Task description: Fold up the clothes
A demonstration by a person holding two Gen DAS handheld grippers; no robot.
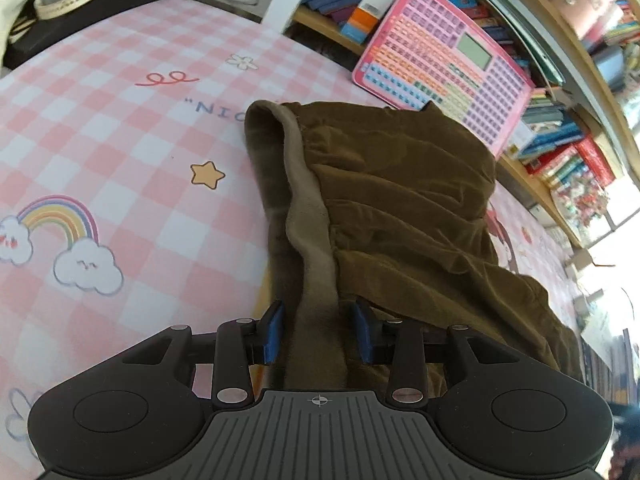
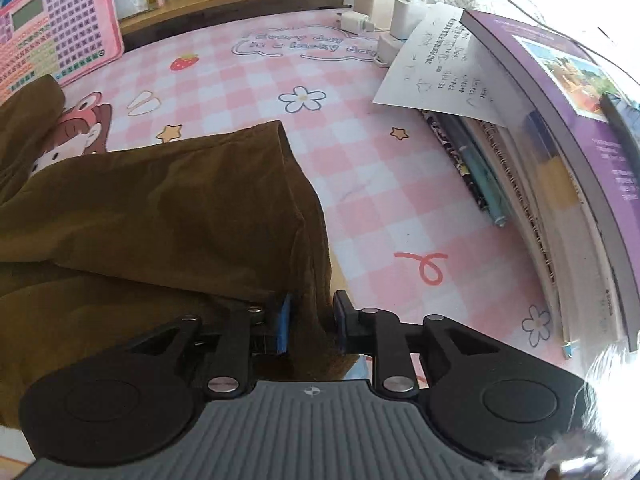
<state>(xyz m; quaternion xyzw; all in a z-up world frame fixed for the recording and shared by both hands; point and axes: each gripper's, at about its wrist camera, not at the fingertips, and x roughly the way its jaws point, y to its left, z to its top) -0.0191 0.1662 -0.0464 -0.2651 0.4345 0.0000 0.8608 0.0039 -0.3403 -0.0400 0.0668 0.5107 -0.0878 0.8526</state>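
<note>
A brown velvet garment [image 1: 400, 196] lies on the pink checked table cover [image 1: 120, 140], its lighter waistband [image 1: 308, 216] running toward the camera. My left gripper [image 1: 318, 330] is shut on the waistband end, the cloth pinched between its blue pads [image 1: 274, 332]. In the right wrist view the same brown garment [image 2: 168, 208] spreads left, with a hem edge pointing away. My right gripper [image 2: 312, 322] is shut on the near corner of that hem, fabric bunched between the pads [image 2: 284, 324].
A pink keyboard toy [image 1: 448, 64] leans against a bookshelf [image 1: 560, 152] behind the garment. To the right, a stack of books [image 2: 560, 168] with a printed sheet [image 2: 440, 68] and pens [image 2: 472, 168] borders the cover. White chargers [image 2: 384, 12] sit at the far edge.
</note>
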